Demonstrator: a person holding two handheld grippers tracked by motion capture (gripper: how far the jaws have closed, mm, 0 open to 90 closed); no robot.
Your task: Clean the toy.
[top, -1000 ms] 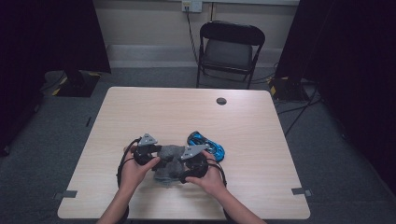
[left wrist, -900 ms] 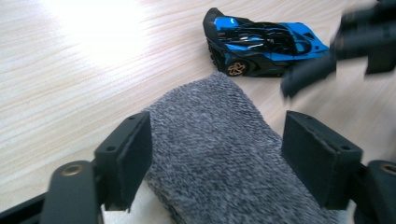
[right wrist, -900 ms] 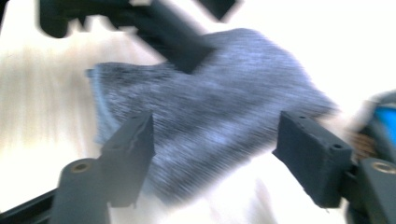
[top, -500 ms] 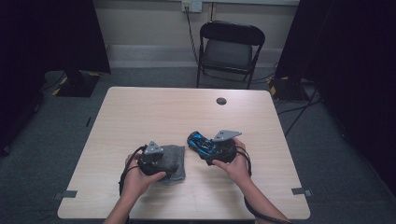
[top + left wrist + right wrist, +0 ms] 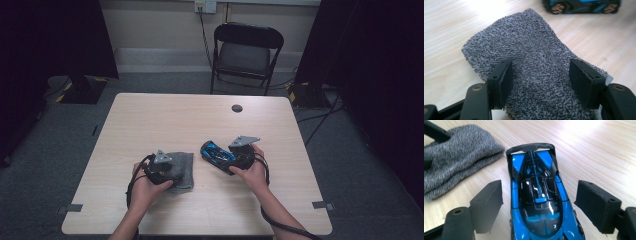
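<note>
Two tools work apart on the desk (image 5: pixel 150 120); the left tool (image 5: pixel 541 80), jaws just narrowing, straddles the grey cloth (image 5: pixel 536 55) at lower left, pads seemingly not yet pinching; the right tool (image 5: pixel 539 207), wide, brackets the blue toy car (image 5: pixel 536 195) at centre, ready to grip.

Table (image 5: pixel 150 125) with cloth (image 5: pixel 183 167), toy car (image 5: pixel 216 152)

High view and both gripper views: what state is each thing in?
Grey cloth: folded, lying on the table, between the left tongs, which have just been closing.
Blue toy car: upright on its wheels, between the open right tongs, untouched.
Folding chair: unfolded, empty.
</note>
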